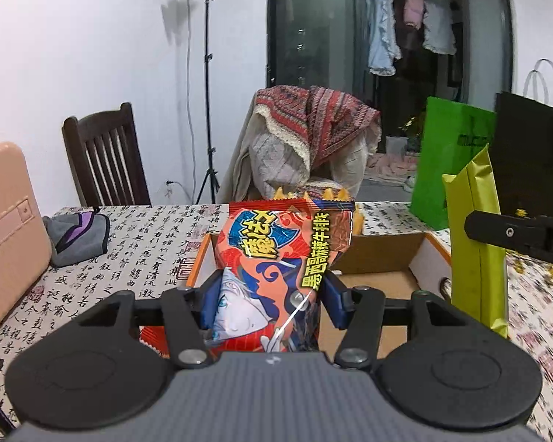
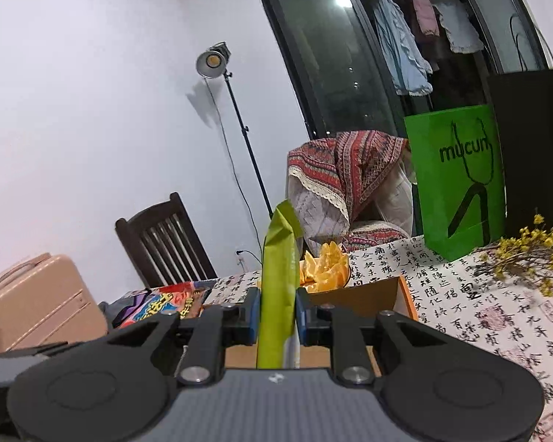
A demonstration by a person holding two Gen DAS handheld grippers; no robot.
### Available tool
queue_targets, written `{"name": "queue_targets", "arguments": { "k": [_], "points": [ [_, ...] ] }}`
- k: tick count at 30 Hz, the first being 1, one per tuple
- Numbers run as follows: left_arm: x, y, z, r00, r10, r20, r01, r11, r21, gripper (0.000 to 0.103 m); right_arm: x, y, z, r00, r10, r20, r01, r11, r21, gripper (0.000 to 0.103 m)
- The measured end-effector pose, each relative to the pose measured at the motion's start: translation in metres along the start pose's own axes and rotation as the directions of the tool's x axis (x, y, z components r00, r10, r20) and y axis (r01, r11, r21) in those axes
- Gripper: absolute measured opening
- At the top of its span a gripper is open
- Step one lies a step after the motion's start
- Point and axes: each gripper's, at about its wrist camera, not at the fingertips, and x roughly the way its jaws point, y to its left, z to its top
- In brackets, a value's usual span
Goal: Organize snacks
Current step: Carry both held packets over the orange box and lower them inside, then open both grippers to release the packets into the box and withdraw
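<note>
A: Where do we stand? In the left wrist view our left claw (image 1: 269, 302) sits low in the middle of the frame, its jaws about half apart and pressed on the red snack packet (image 1: 276, 258), which stands up out of them over the near edge of the cardboard box (image 1: 379, 254).

B: And in the right wrist view our right claw (image 2: 278, 313) is closed down tight on the green pouch (image 2: 278, 276), gripping it edge-on near its lower part. The pouch rises to the centre of that frame, in front of the box (image 2: 372, 296). From the left view the same pouch (image 1: 475, 243) shows at the right edge, held above the patterned table (image 1: 147, 243).

A: We judge both packs light, puffed and crinkly. The red one looks glossy, so it may slide if we squeeze only the air-filled middle.

B: Agreed. We would hold them by the flat sealed ends or across the narrow side, as we do now. Too hard a pinch could crush what is inside.

A: The yellow pack (image 2: 326, 270) just beyond the box, mid-frame in the right view, looks soft as well.

B: We cannot tell whether the box already holds anything; its floor looks mostly hidden.
</note>
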Motion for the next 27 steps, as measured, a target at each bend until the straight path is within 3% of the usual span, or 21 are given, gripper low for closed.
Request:
{"name": "queue_targets", "arguments": {
  "k": [11, 18, 20, 22, 23, 26, 27],
  "points": [
    [0.065, 0.009, -0.011, 0.989, 0.091, -0.118, -0.099, 0.993, -0.060, 0.056, 0.061, -0.025, -0.020, 0.999, -0.035, -0.028, 0.036, 0.998, 0.048, 0.019],
    [0.079, 0.011, -0.019, 0.984, 0.093, -0.151, -0.100, 0.994, -0.043, 0.057, 0.079, -0.044, -0.034, 0.995, -0.033, -0.098, 0.039, 0.997, 0.066, 0.019],
    [0.079, 0.011, -0.020, 0.985, 0.088, -0.151, -0.094, 0.995, -0.039, 0.061, 0.081, -0.046, -0.037, 0.992, -0.032, -0.120, 0.040, 0.997, 0.068, 0.022],
    [0.075, 0.011, -0.019, 0.987, 0.085, -0.139, -0.091, 0.995, -0.043, 0.078, 0.081, -0.046, -0.037, 0.991, -0.038, -0.131, 0.047, 0.997, 0.067, 0.025],
    [0.073, 0.011, -0.019, 0.988, 0.086, -0.128, -0.092, 0.995, -0.045, 0.082, 0.081, -0.046, -0.037, 0.990, -0.039, -0.138, 0.048, 0.997, 0.067, 0.035],
    [0.067, 0.009, -0.017, 0.990, 0.083, -0.110, -0.089, 0.995, -0.045, 0.095, 0.077, -0.045, -0.036, 0.989, -0.041, -0.139, 0.050, 0.997, 0.058, 0.078],
    [0.066, 0.009, -0.016, 0.991, 0.083, -0.107, -0.088, 0.995, -0.046, 0.103, 0.076, -0.045, -0.035, 0.990, -0.044, -0.136, 0.051, 0.997, 0.052, 0.085]
  ]
}}
